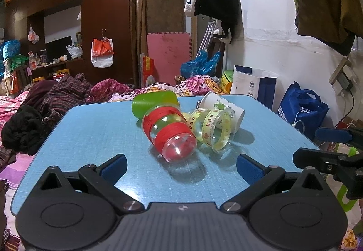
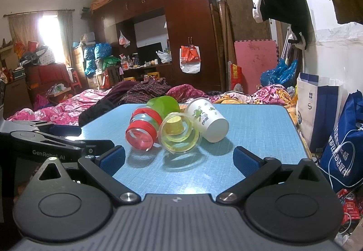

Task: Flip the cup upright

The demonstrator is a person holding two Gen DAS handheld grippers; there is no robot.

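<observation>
Flat blue textured tabletop fills the view, four cups lying tipped in a cluster at centre: green plastic cup at eleven o'clock, white paper cup at two, red-banded clear cup, yellow-ribboned clear cup touching it. Left gripper and right gripper spread wide, holding nothing.

Left gripper: jaws spread wide, nothing between the blue pads. Right gripper: same wide spread, level, sitting just right of the left one.
</observation>
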